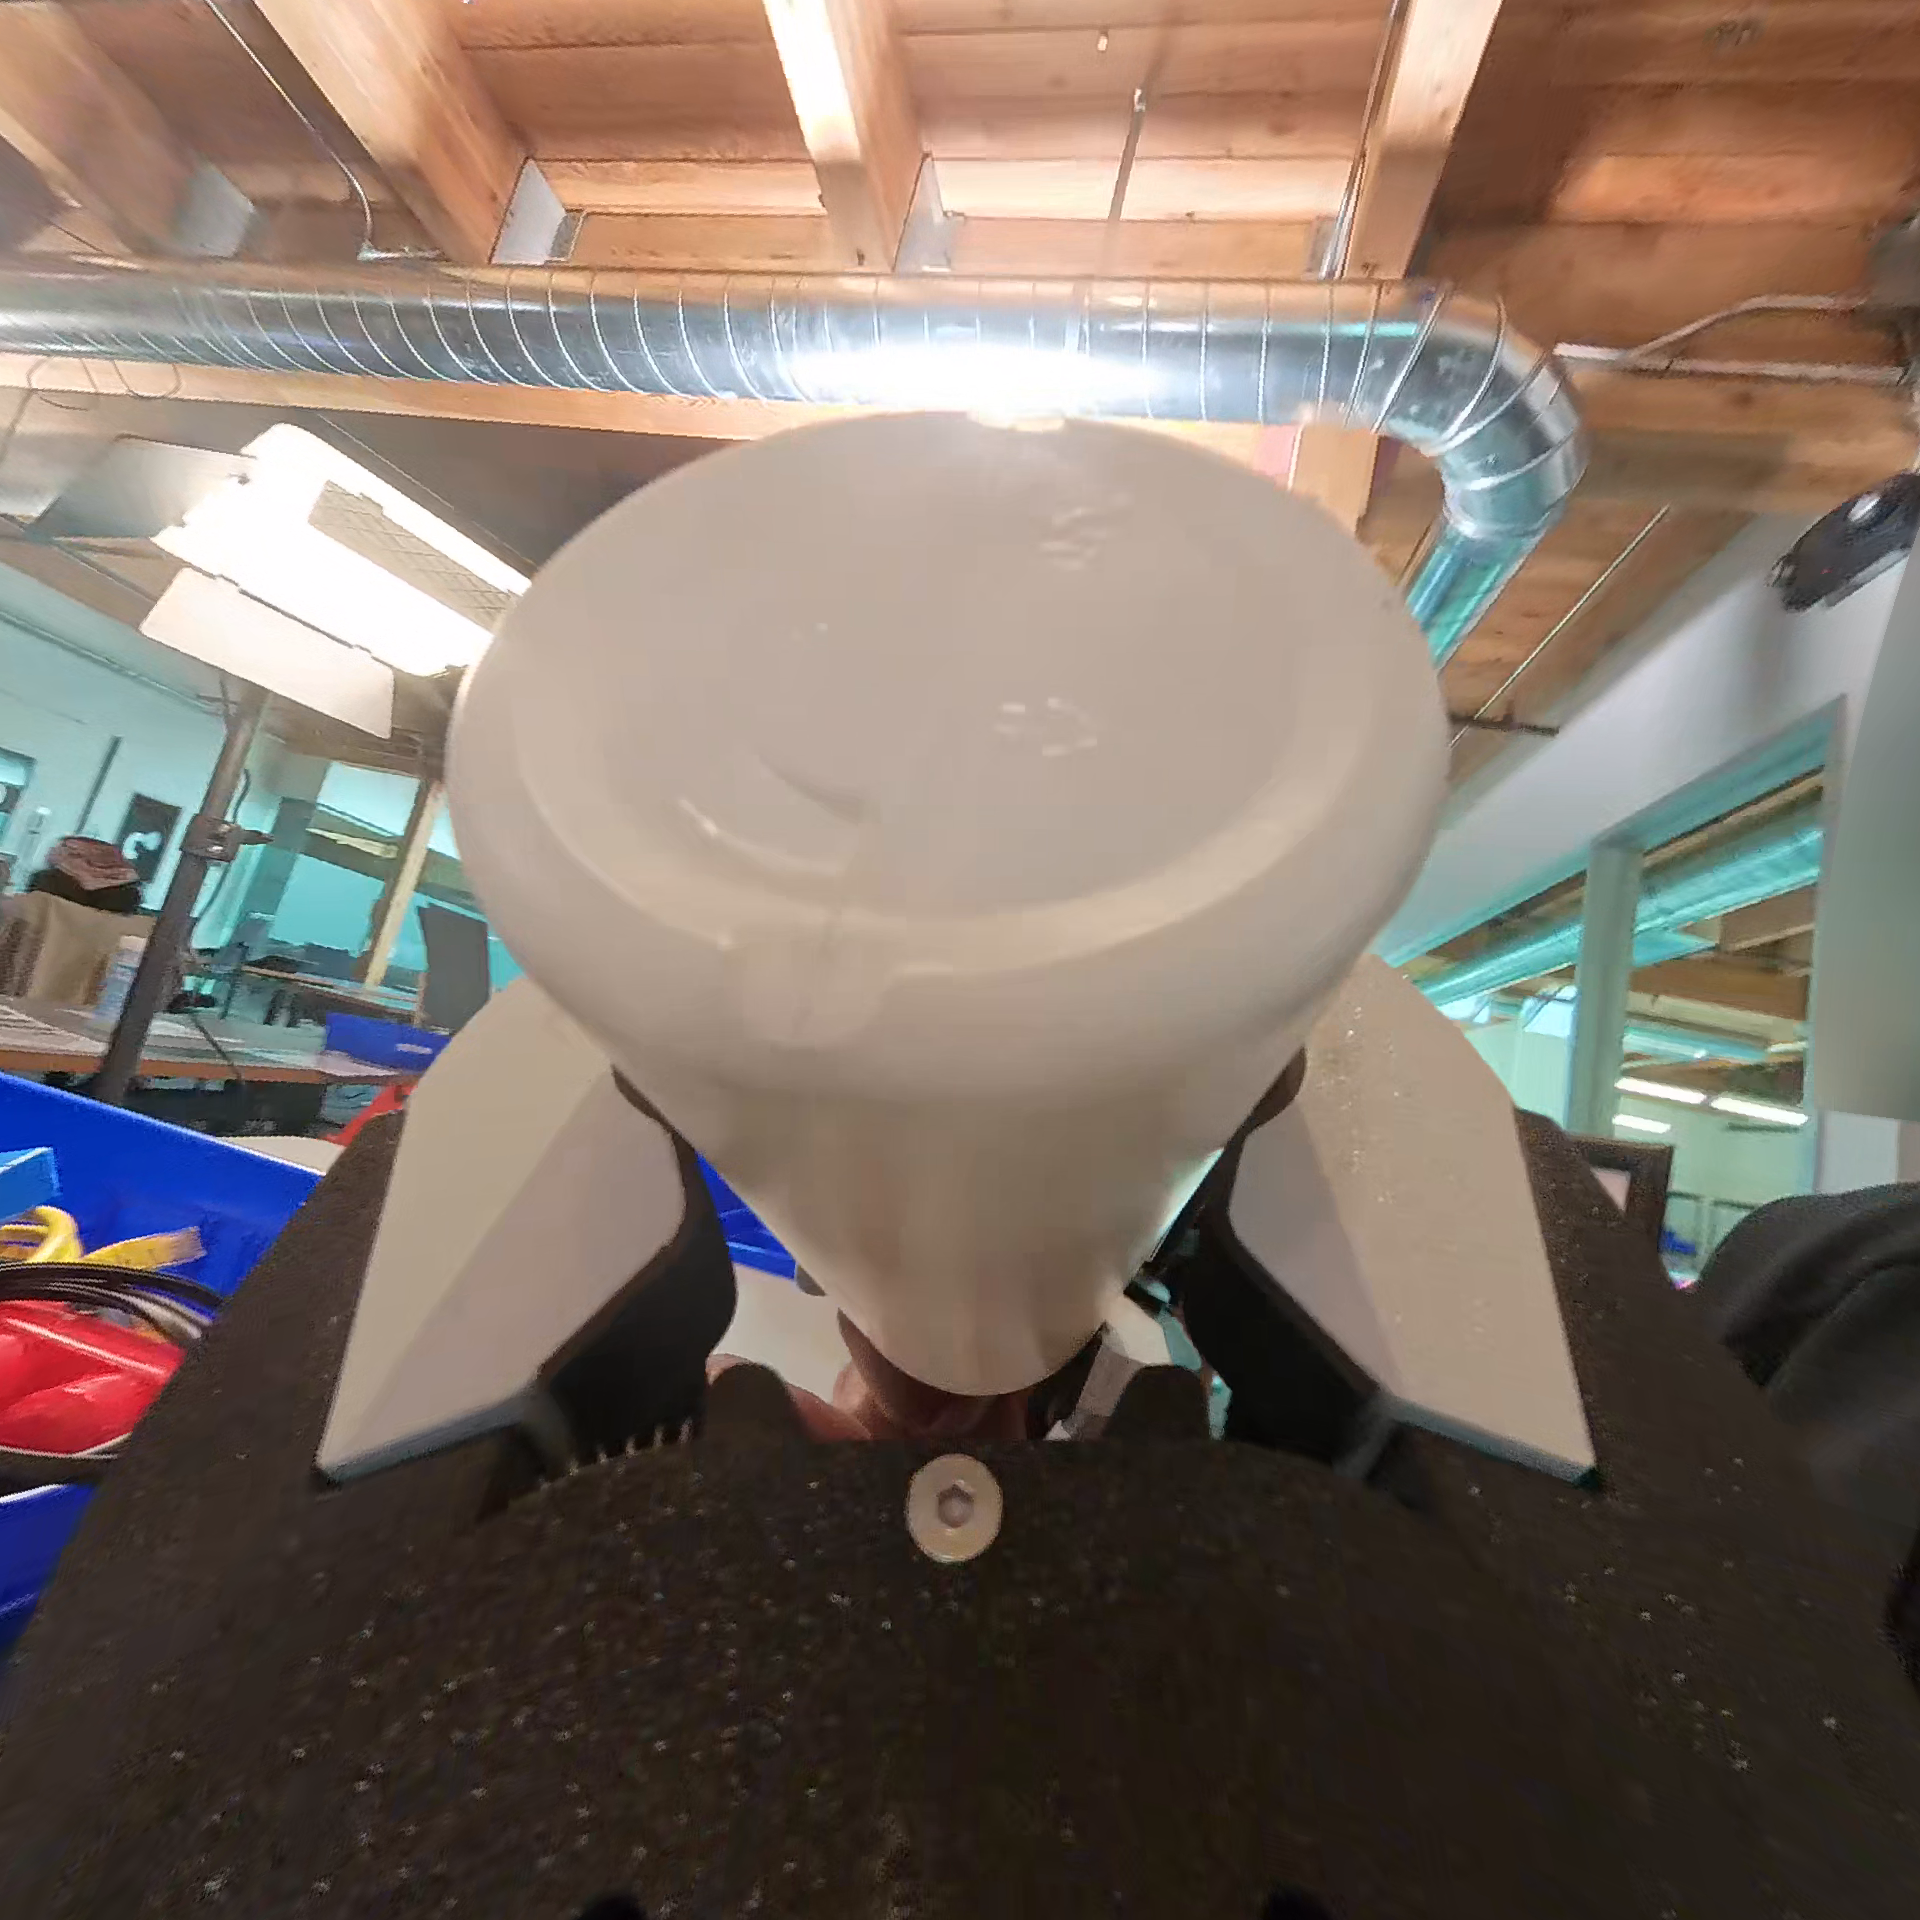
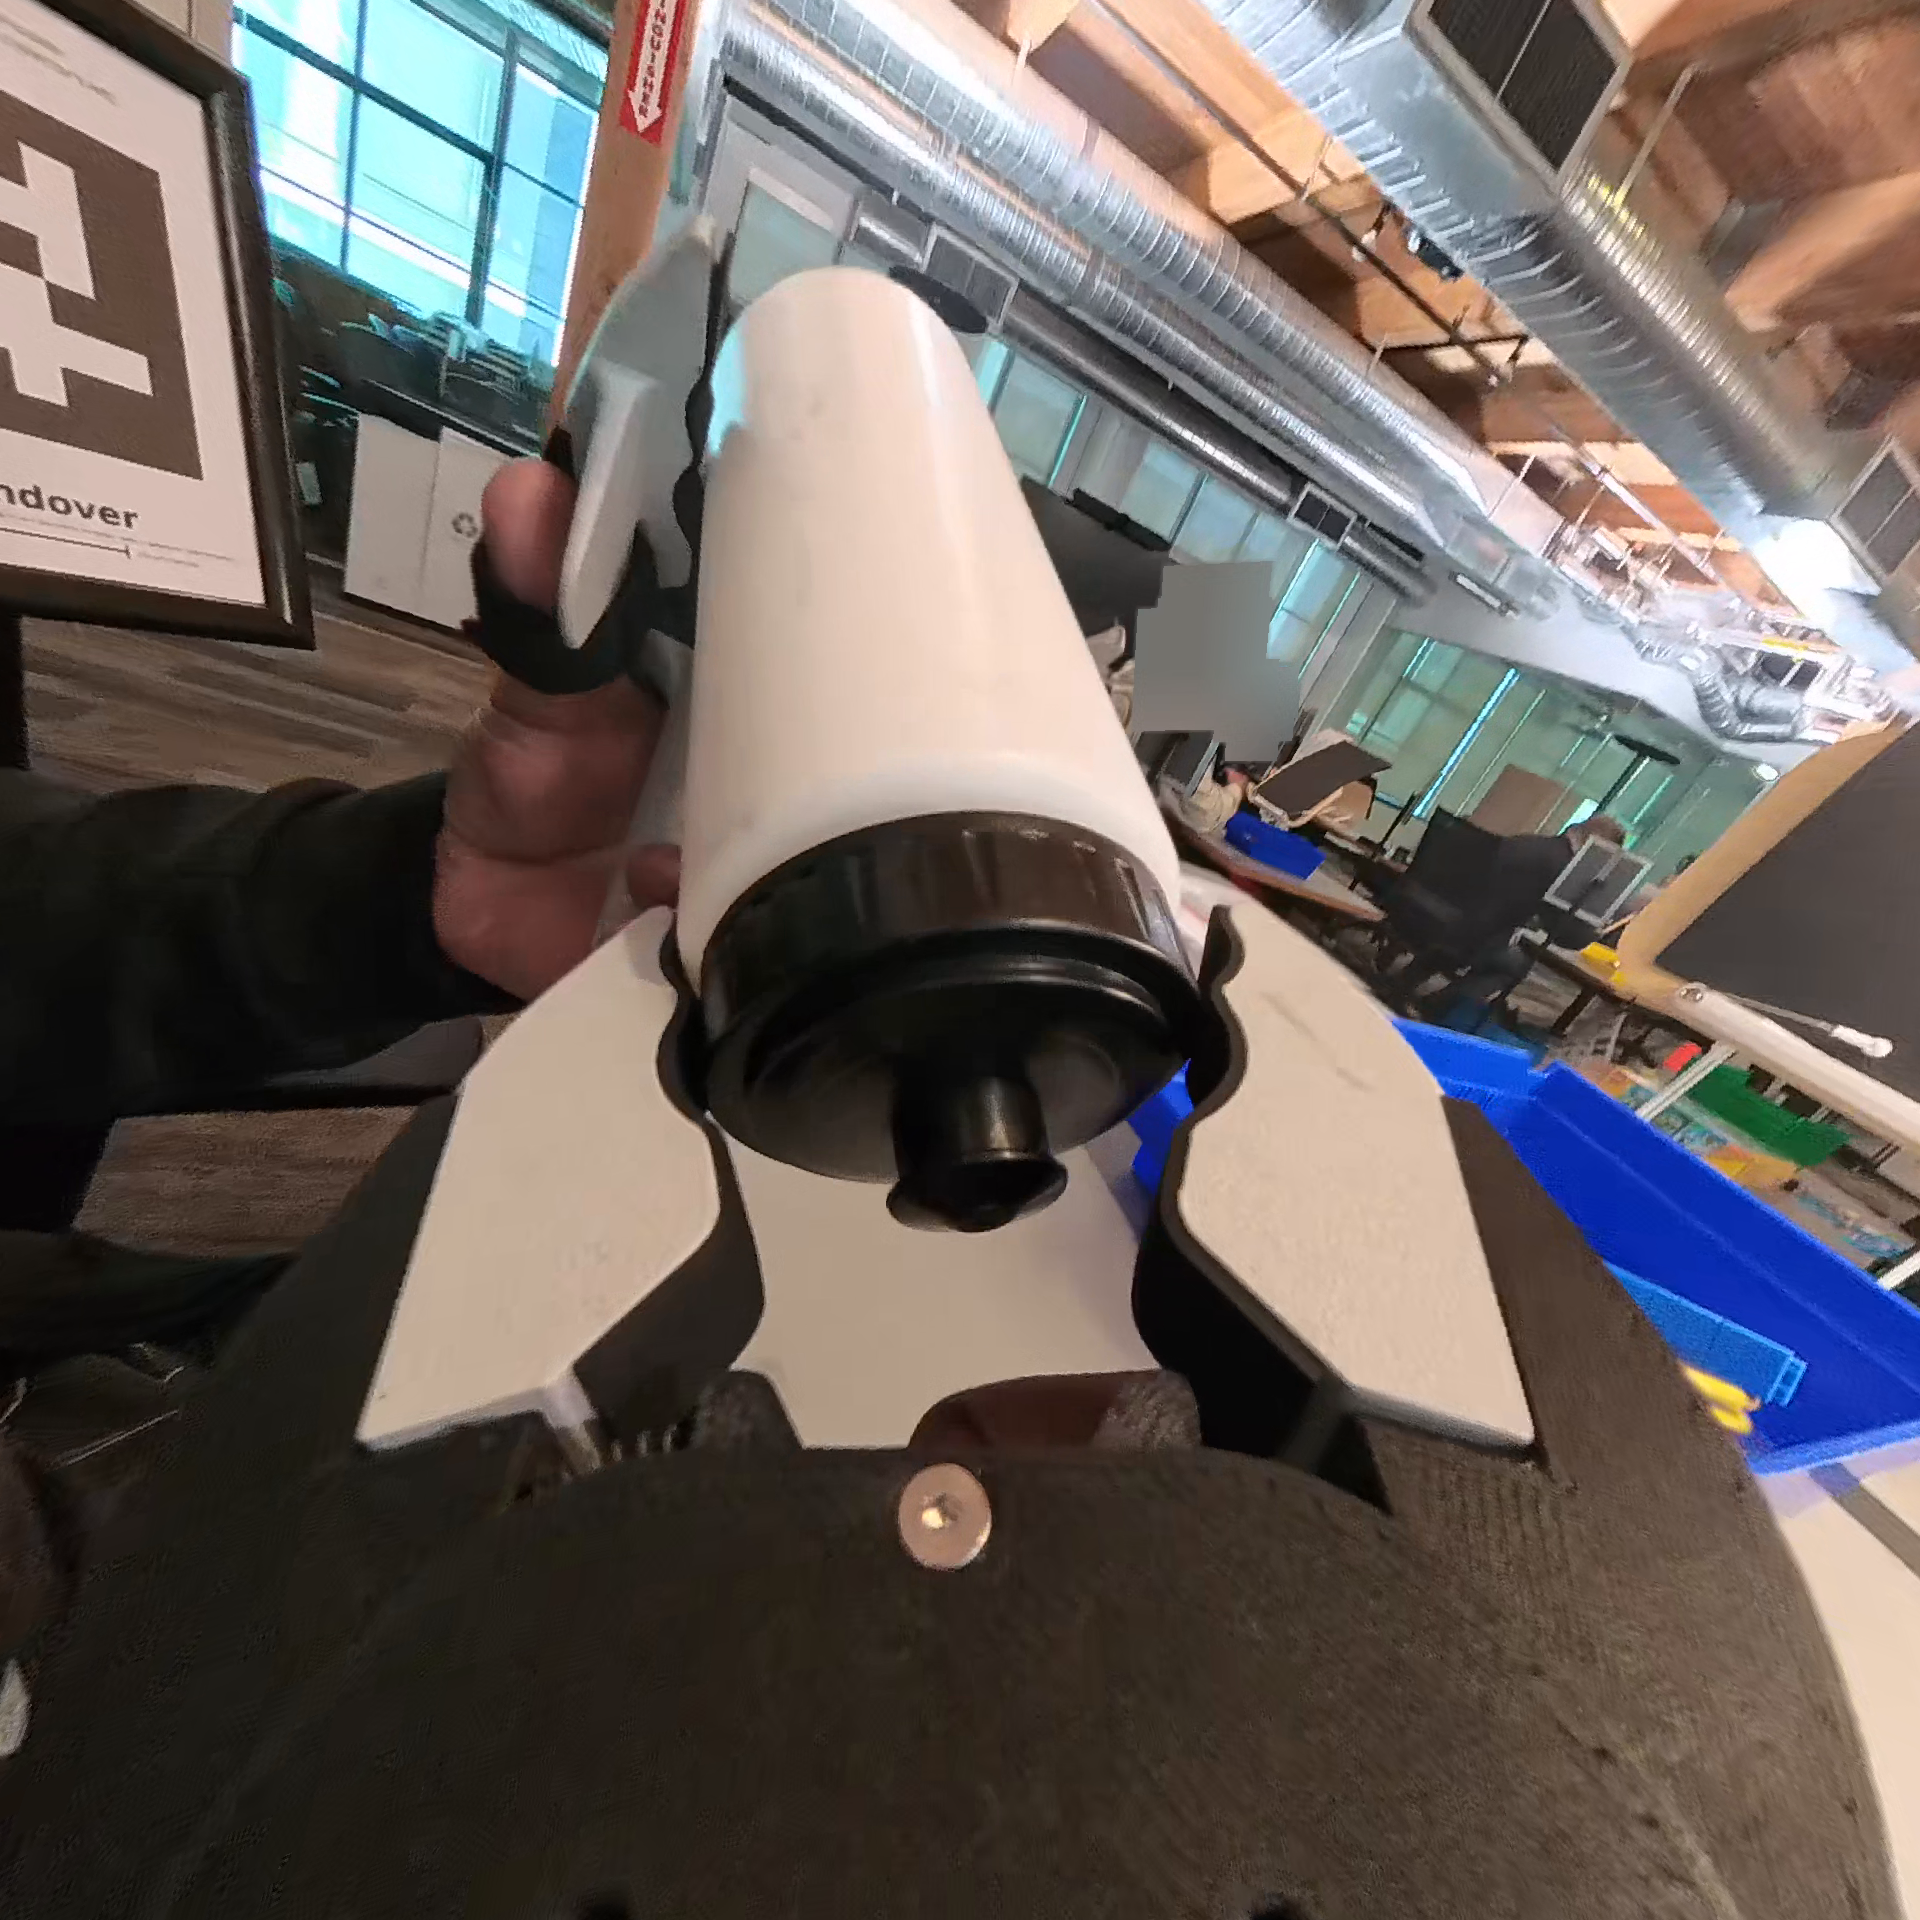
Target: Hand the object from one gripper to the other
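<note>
We see a white bottle [image 2: 914,582] clamped by both the left tool [image 1: 951,1049] and right tool [image 2: 945,997]; its black cap [image 2: 935,1018] hides the contact.

A pale worktop [image 2: 935,1278] shows near, low between the camera and the room. On it, to the right, stands a blue bin [image 2: 1662,1236] with low walls. In the left wrist view a blue bin [image 1: 135,1174] on the left holds red and yellow items.
</note>
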### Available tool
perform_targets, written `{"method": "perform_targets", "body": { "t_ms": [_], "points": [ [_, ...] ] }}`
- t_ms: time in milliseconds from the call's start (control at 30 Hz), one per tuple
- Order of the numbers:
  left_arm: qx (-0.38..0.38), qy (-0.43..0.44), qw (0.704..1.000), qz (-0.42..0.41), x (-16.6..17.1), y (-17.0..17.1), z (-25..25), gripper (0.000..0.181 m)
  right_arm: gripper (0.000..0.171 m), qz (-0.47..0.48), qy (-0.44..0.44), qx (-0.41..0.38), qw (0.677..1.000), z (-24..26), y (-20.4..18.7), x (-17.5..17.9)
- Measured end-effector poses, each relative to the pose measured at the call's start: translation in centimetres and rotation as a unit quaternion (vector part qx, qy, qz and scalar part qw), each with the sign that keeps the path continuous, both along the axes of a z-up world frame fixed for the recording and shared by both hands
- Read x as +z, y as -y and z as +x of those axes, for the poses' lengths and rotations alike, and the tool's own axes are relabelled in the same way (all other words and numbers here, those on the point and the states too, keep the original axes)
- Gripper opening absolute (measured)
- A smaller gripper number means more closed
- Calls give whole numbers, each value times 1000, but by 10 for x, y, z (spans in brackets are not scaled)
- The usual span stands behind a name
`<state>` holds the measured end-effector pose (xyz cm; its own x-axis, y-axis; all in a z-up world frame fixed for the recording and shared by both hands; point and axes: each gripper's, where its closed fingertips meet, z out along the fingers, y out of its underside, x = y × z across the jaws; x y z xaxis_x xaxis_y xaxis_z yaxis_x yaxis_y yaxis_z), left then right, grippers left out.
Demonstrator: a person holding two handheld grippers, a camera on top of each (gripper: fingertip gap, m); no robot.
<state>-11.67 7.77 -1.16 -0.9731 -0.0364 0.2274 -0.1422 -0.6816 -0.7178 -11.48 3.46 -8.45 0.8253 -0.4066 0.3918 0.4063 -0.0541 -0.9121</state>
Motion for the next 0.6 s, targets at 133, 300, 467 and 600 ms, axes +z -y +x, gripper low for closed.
{"method": "perform_targets", "body": {
  "t_ms": [133,300,467,600],
  "points": [
    [63,51,996,44,-3,5,-2,104,92,-46,-35,-18,998,12,0,-19],
    [166,111,974,108,-7,11,-2,104,88,-88,-63,-64,992,31,1,-40],
    [302,176,923,164,-10,9,5,104,81,-117,-78,-77,987,37,13,-48],
    [387,205,875,206,-13,2,16,104,80,-95,-80,-79,989,36,25,-35]
  ]
}}
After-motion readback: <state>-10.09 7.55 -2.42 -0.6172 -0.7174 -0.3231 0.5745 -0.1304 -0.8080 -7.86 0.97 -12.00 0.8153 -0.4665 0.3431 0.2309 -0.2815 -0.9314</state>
